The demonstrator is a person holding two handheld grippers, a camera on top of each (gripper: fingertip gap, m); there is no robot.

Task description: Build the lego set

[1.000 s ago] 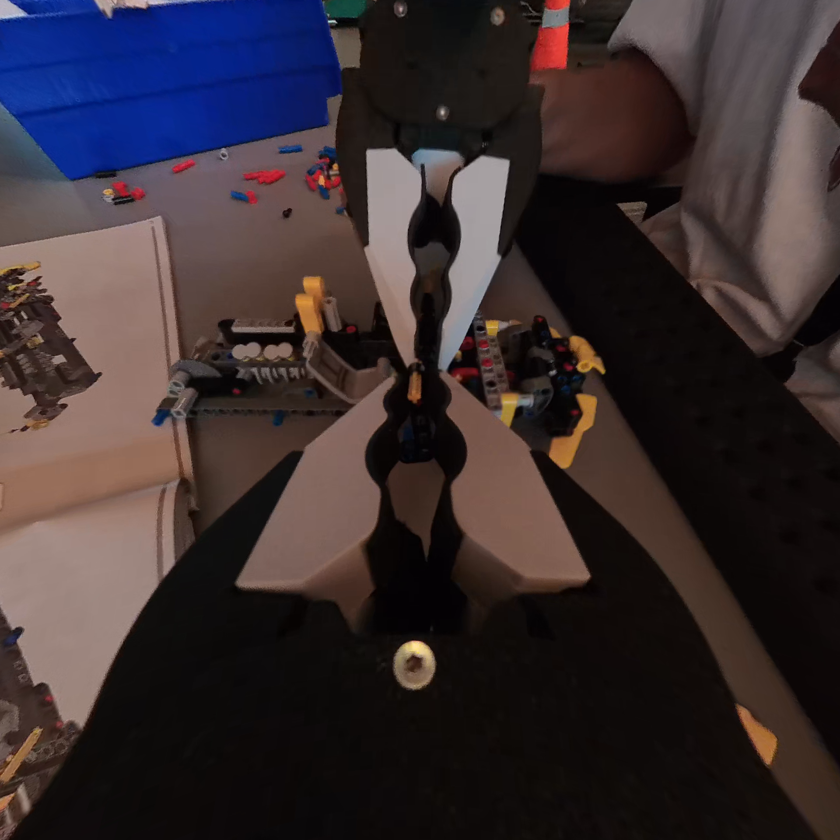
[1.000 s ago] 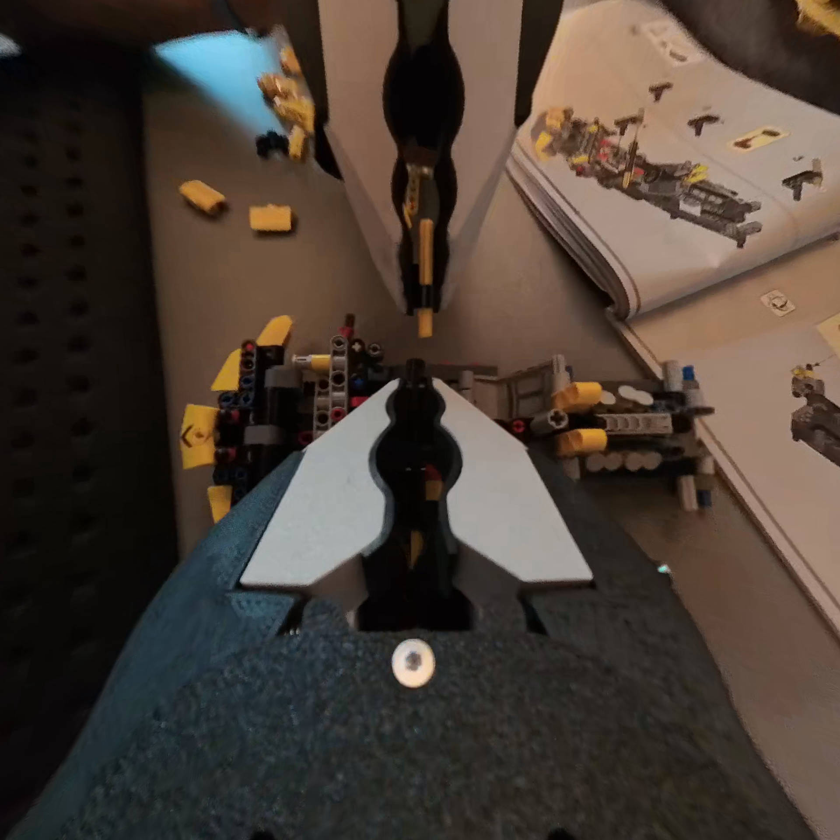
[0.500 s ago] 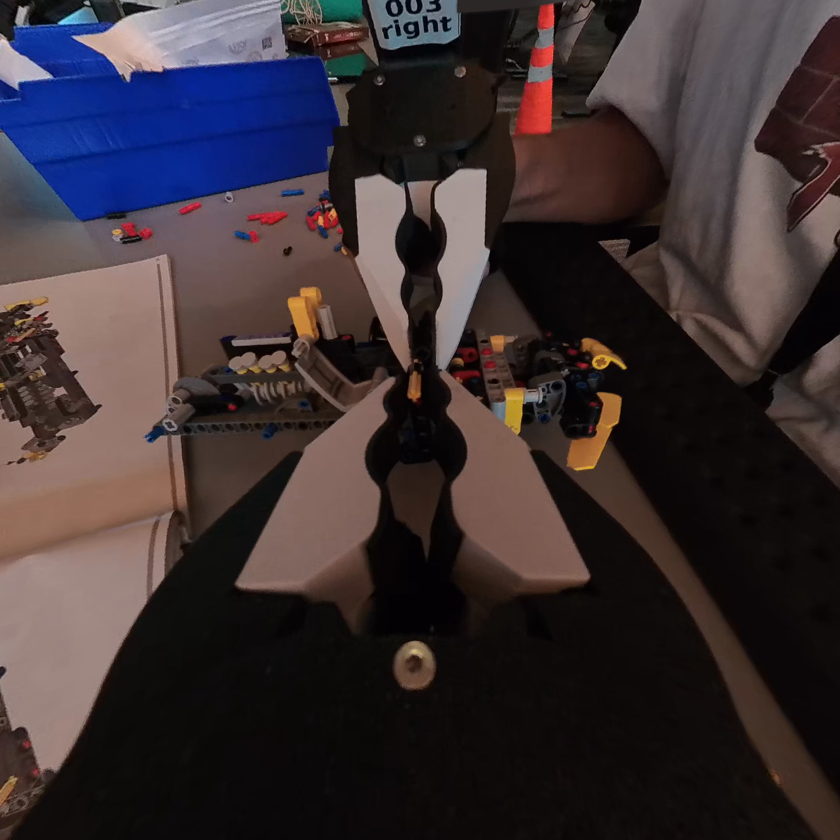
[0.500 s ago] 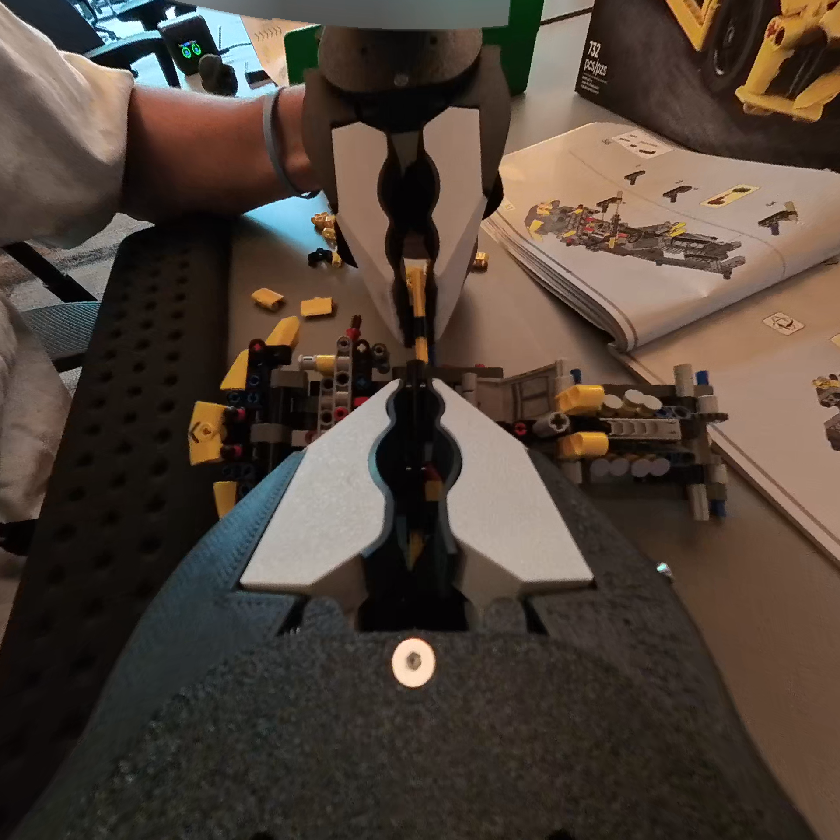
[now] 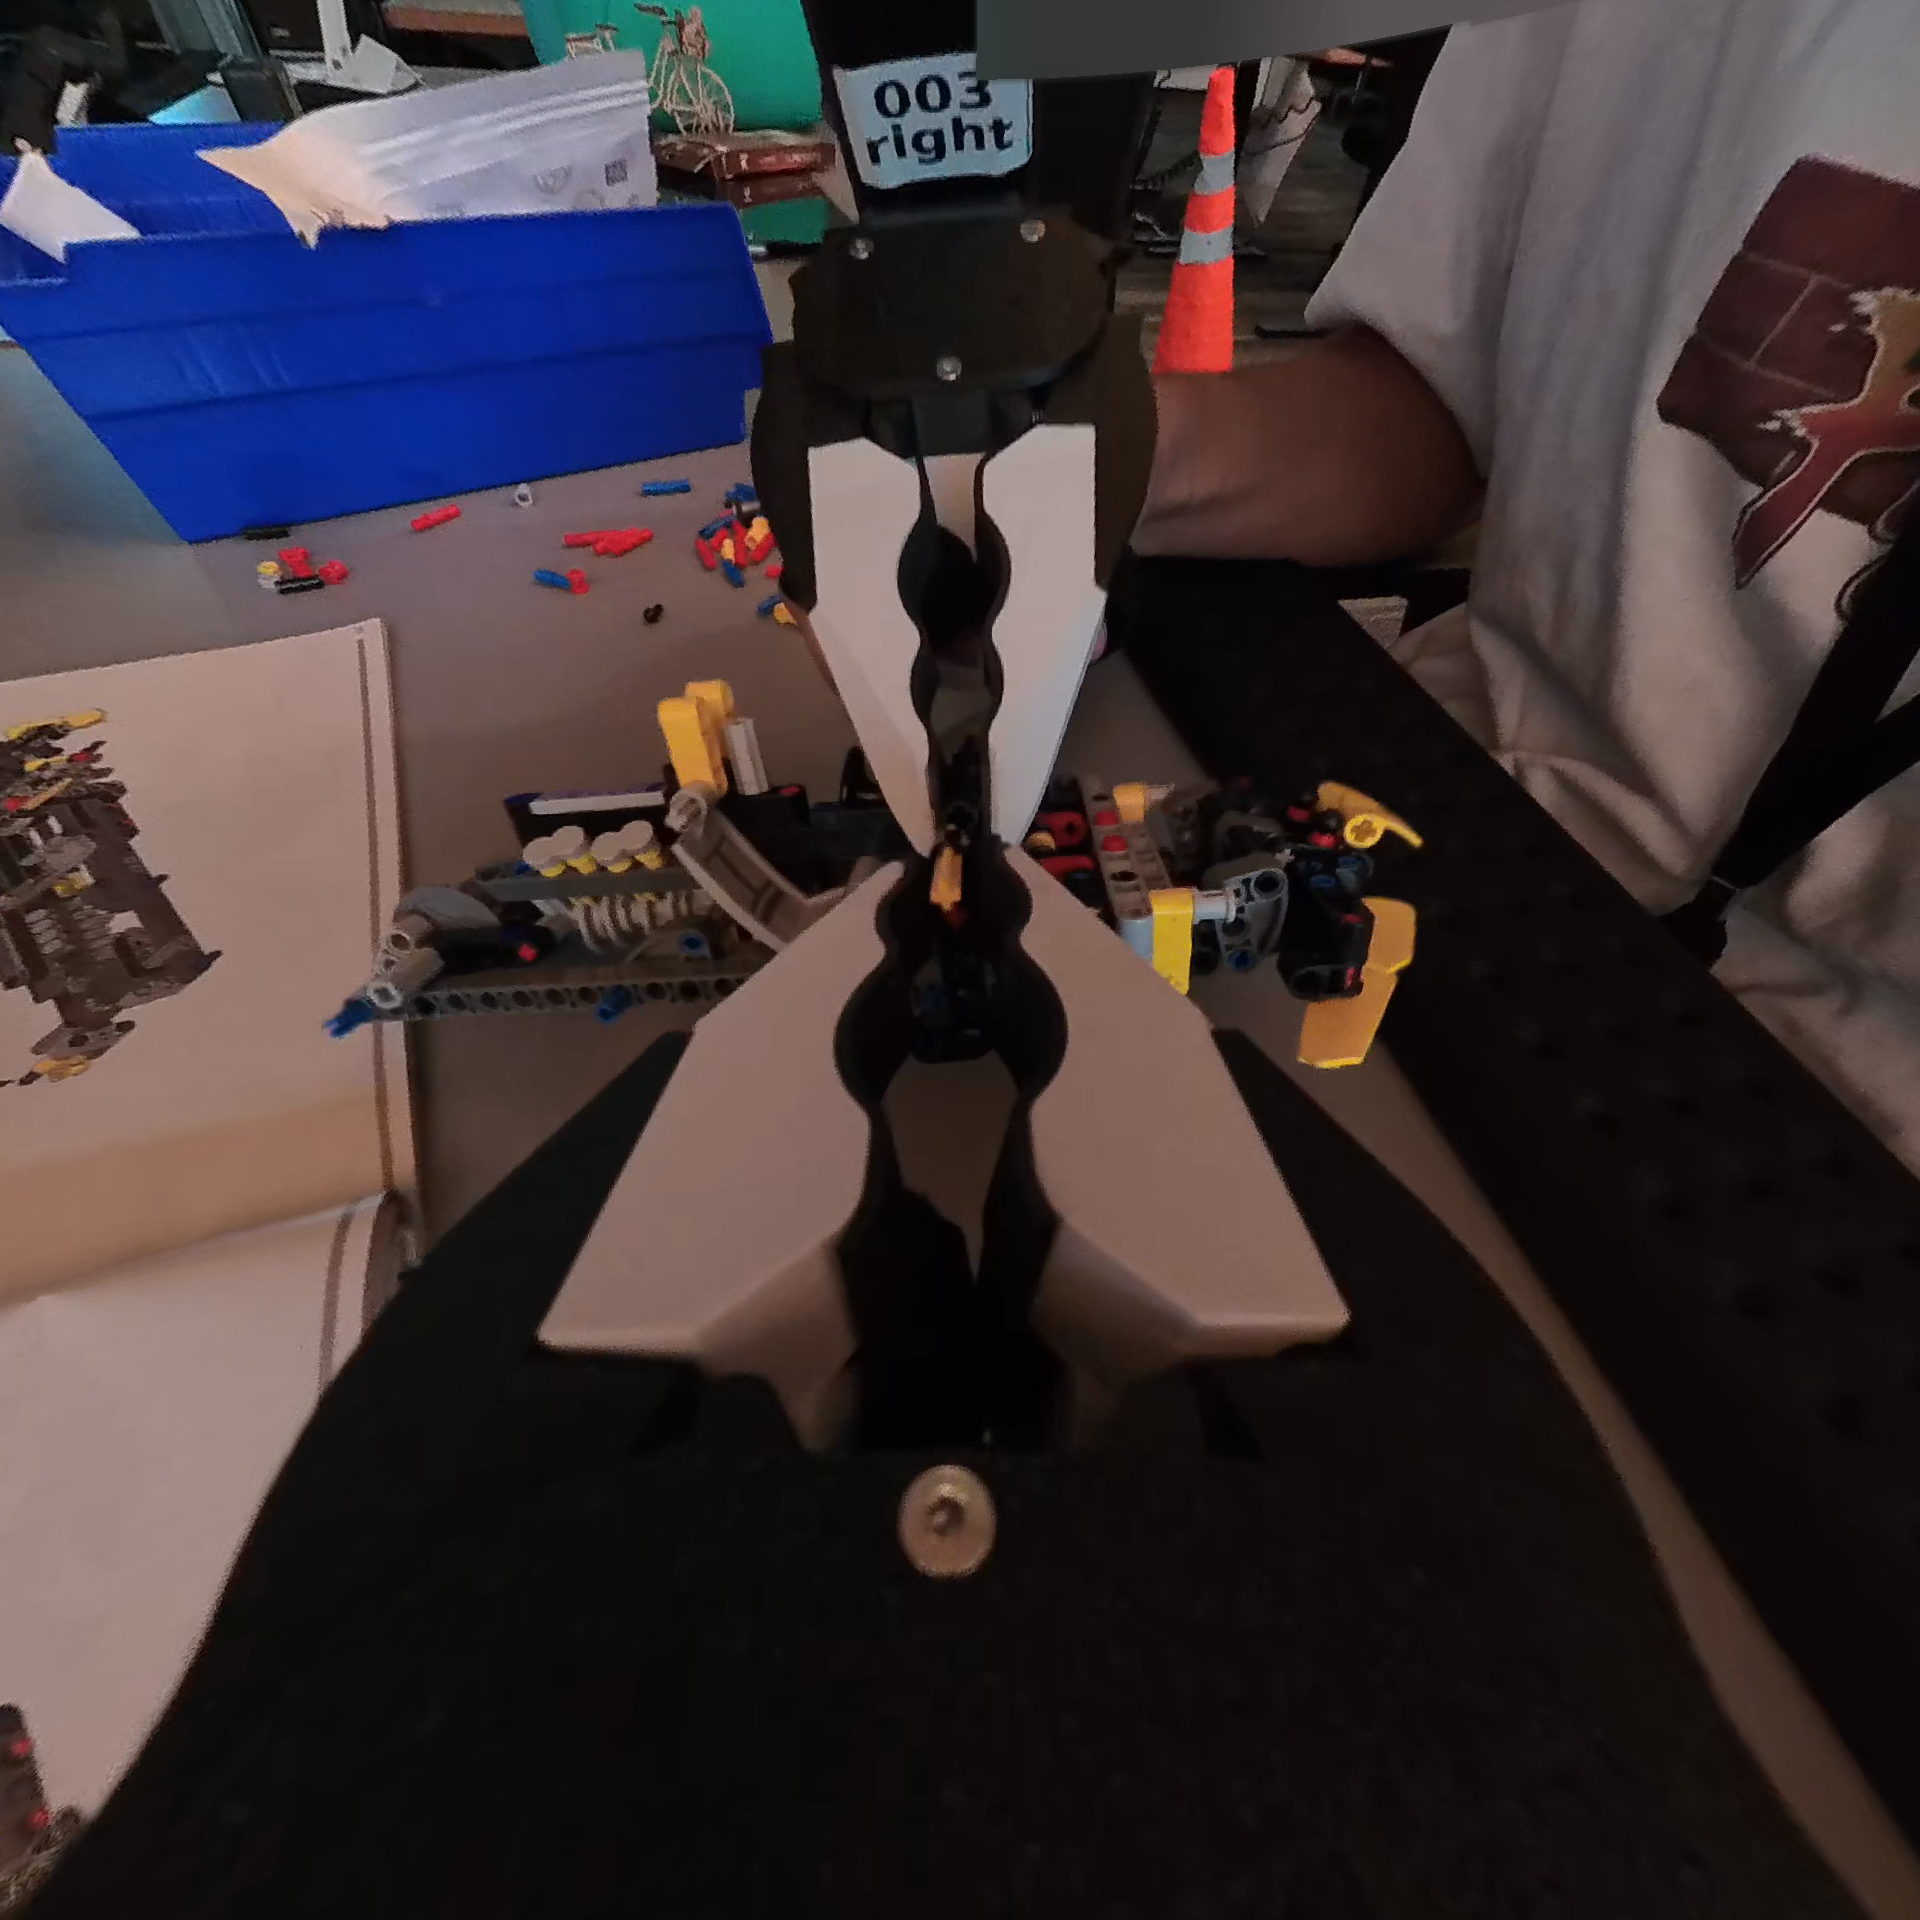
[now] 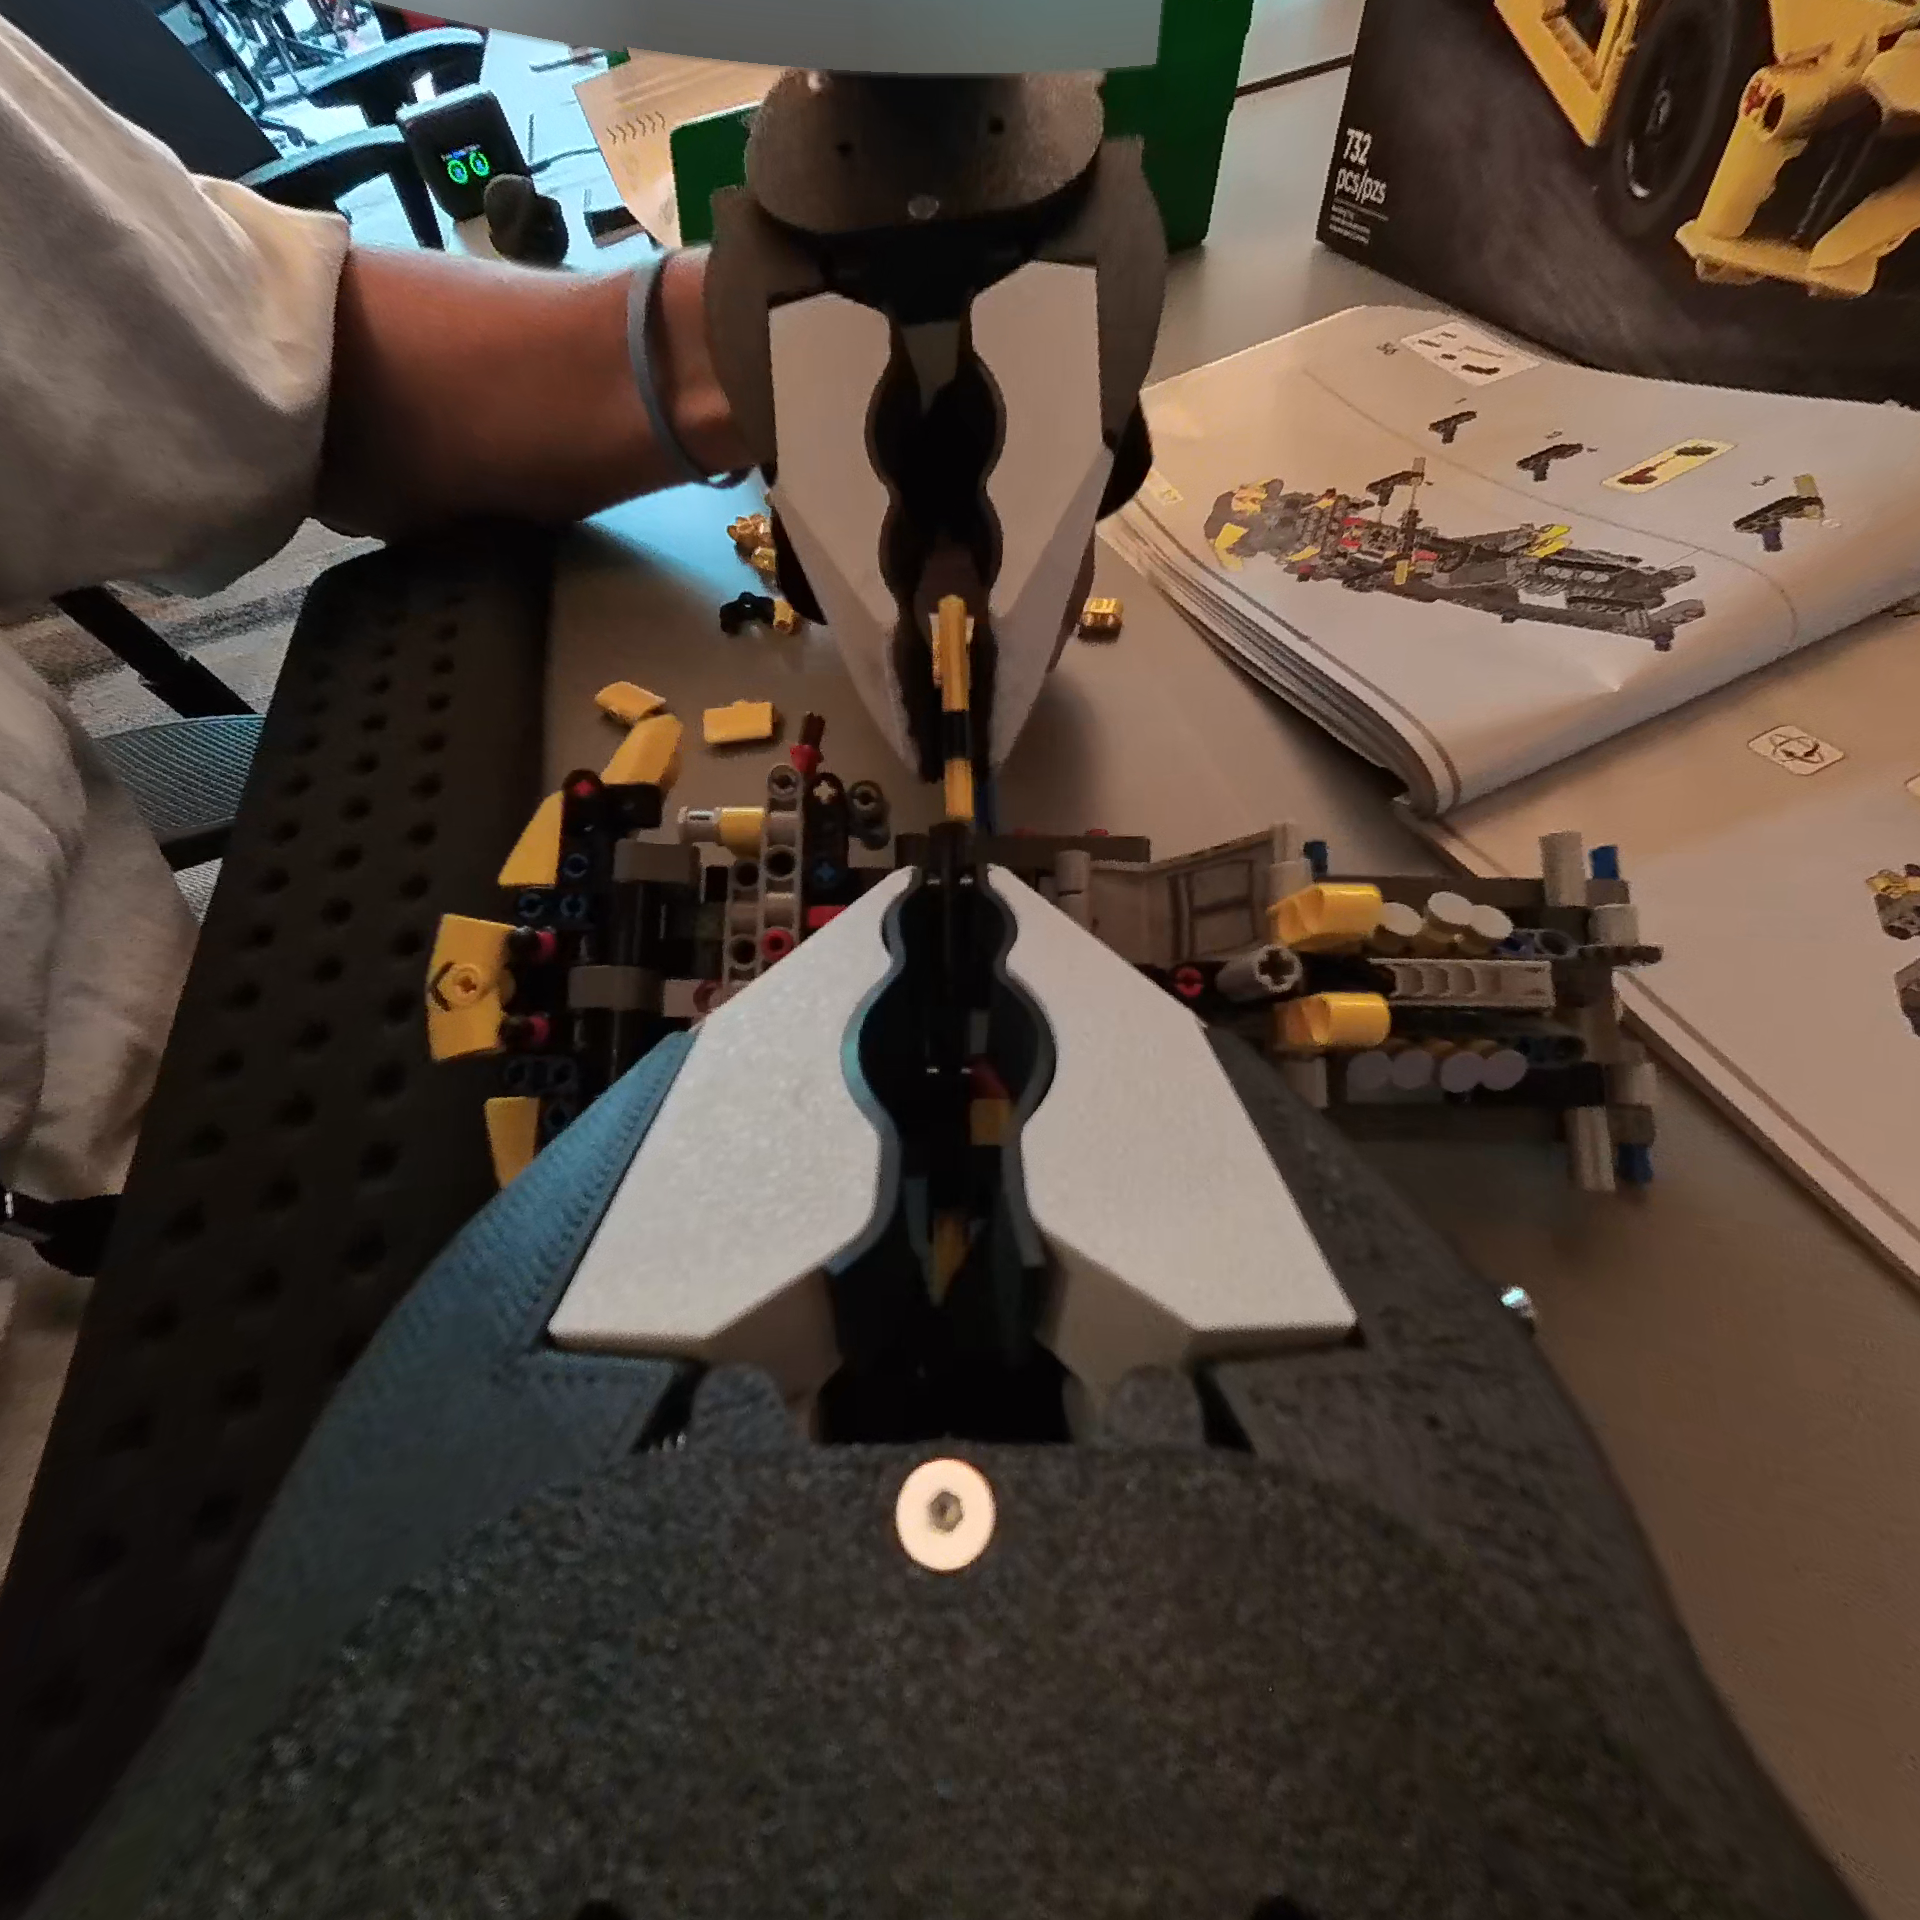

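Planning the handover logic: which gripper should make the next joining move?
Left, probably. The left gripper is shut on the yellow-and-black rod, whose end points at the black piece pinched by the right gripper. Right can just brace.

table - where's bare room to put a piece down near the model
Bare grey table lies between the half-built lego model and the blue plastic bin, short of the scattered red and blue pins. Another bare strip runs alongside the open instruction booklet. Crowded: loose yellow panels.
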